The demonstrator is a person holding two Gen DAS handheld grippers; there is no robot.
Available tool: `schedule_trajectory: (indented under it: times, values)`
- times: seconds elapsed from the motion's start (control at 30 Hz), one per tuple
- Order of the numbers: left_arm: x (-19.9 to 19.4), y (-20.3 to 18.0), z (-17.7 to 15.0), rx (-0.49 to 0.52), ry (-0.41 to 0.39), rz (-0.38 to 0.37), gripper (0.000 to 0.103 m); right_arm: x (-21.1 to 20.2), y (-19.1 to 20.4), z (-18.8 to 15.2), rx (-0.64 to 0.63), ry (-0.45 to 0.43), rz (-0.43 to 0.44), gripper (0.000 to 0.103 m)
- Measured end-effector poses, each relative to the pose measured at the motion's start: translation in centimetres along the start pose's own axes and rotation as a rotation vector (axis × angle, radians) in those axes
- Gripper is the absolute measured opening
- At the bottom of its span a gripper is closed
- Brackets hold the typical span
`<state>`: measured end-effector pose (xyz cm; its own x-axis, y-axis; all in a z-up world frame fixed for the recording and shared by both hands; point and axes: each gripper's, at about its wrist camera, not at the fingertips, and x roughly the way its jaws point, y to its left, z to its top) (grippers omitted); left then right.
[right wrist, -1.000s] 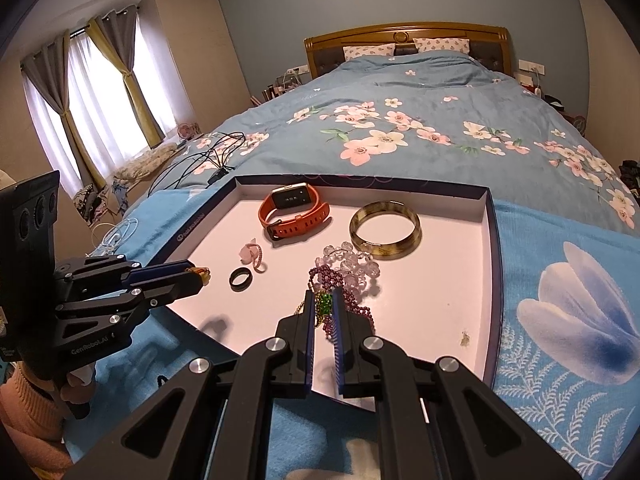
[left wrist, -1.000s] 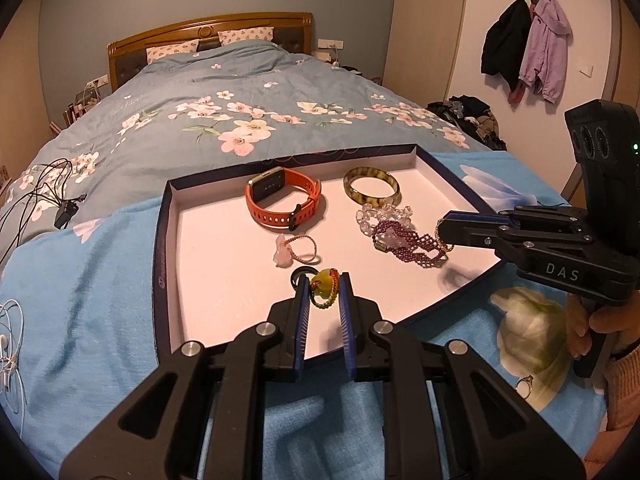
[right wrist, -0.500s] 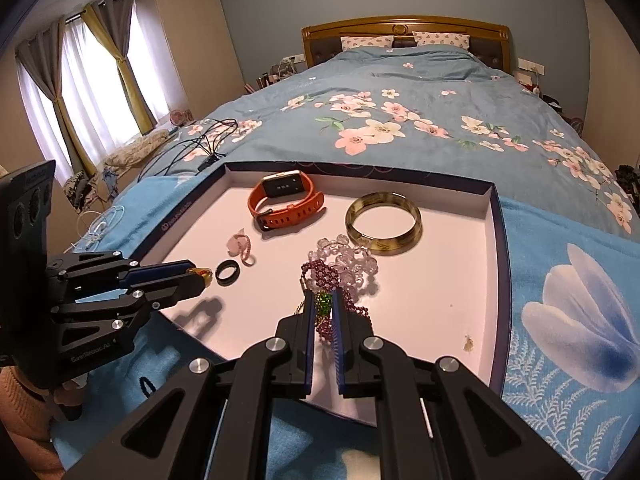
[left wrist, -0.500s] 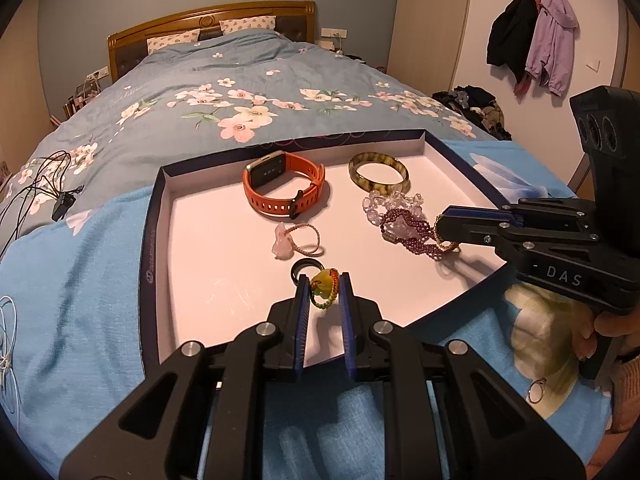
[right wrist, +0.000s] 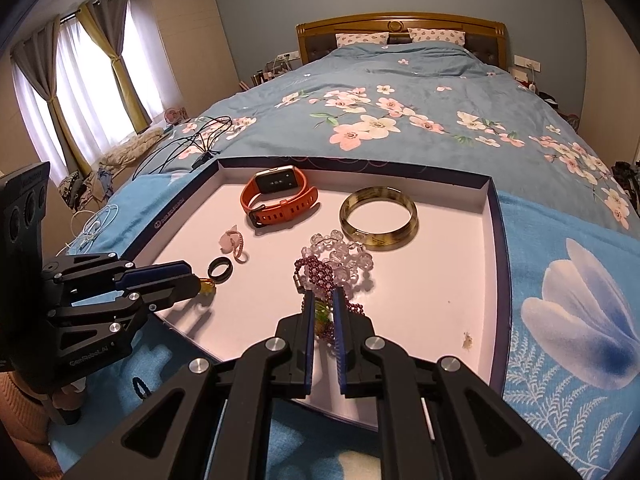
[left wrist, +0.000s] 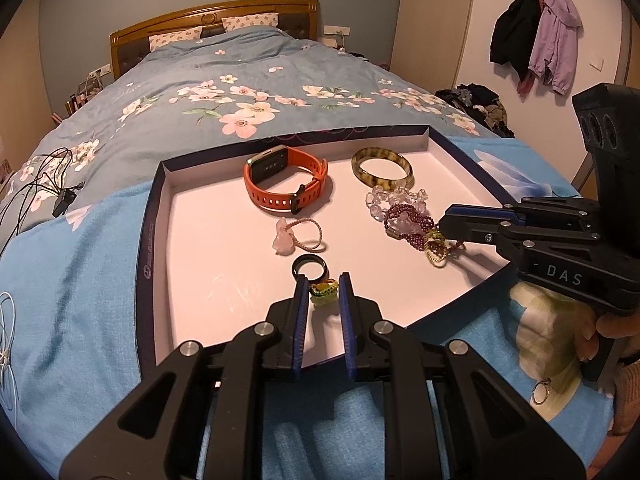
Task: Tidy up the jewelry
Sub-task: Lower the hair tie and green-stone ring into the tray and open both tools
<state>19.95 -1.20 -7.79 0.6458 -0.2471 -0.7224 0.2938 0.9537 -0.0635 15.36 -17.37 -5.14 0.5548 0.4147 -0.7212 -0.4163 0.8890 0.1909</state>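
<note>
A white tray with a navy rim (left wrist: 150,232) lies on the blue bedspread. It holds an orange smartwatch (left wrist: 286,184), a mottled bangle (left wrist: 382,166), a clear bead bracelet (left wrist: 376,202), a purple bead bracelet (left wrist: 408,220), a pink charm on a cord (left wrist: 284,236) and a black ring (left wrist: 310,268). My left gripper (left wrist: 323,280) hovers just over the tray's near part, shut on a small yellow-green beaded charm (left wrist: 323,293). My right gripper (right wrist: 323,300) is shut on a green-and-gold pendant (right wrist: 322,314) beside the purple bracelet (right wrist: 316,272).
Black cables (left wrist: 40,184) and a white cord (left wrist: 6,340) lie on the bed to the left. A small metal ring (left wrist: 540,392) and a dark bead loop (right wrist: 140,388) rest on the blanket outside the tray. A hand (left wrist: 612,328) holds the right gripper.
Both grippers keep the same grips. The views have tilted only slightly and nothing in the tray has moved.
</note>
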Motion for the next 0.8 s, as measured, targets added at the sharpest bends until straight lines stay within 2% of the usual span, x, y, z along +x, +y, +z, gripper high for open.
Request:
schedule_trajectory:
  times: [0.03,0.1,0.23,0.37,0.43,0.67,0.7,0.8]
  values:
    - [-0.1,0.0,0.0,0.0,-0.004,-0.002,0.017,0.0,0.0,0.0,0.0,0.0,0.001,0.008]
    - [-0.3,0.0,-0.1,0.0,-0.011,-0.003,0.025,-0.1,-0.1,0.0,0.002,-0.005,0.002,0.008]
    - [-1.0,0.1,-0.1,-0.007,-0.028,-0.006,0.027,-0.4,-0.3,-0.1,0.012,-0.013,0.004,0.008]
    - [-2.1,0.2,-0.2,-0.009,-0.05,0.002,0.036,-1.3,-0.5,-0.3,0.021,-0.03,0.007,0.008]
    - [-2.8,0.3,-0.3,-0.009,-0.055,0.0,0.037,-2.1,-0.5,-0.4,0.022,-0.042,0.013,0.009]
    - [-6.4,0.3,-1.9,0.017,-0.091,-0.03,0.048,-5.5,-0.4,-2.1,0.022,-0.074,0.066,0.03]
    - [-6.9,0.2,-2.4,0.024,-0.092,-0.038,0.053,-6.0,-0.4,-2.7,0.024,-0.074,0.078,0.03]
    - [-7.9,-0.4,-3.4,0.045,-0.089,-0.05,0.054,-7.2,-0.3,-4.3,0.022,-0.06,0.092,0.03]
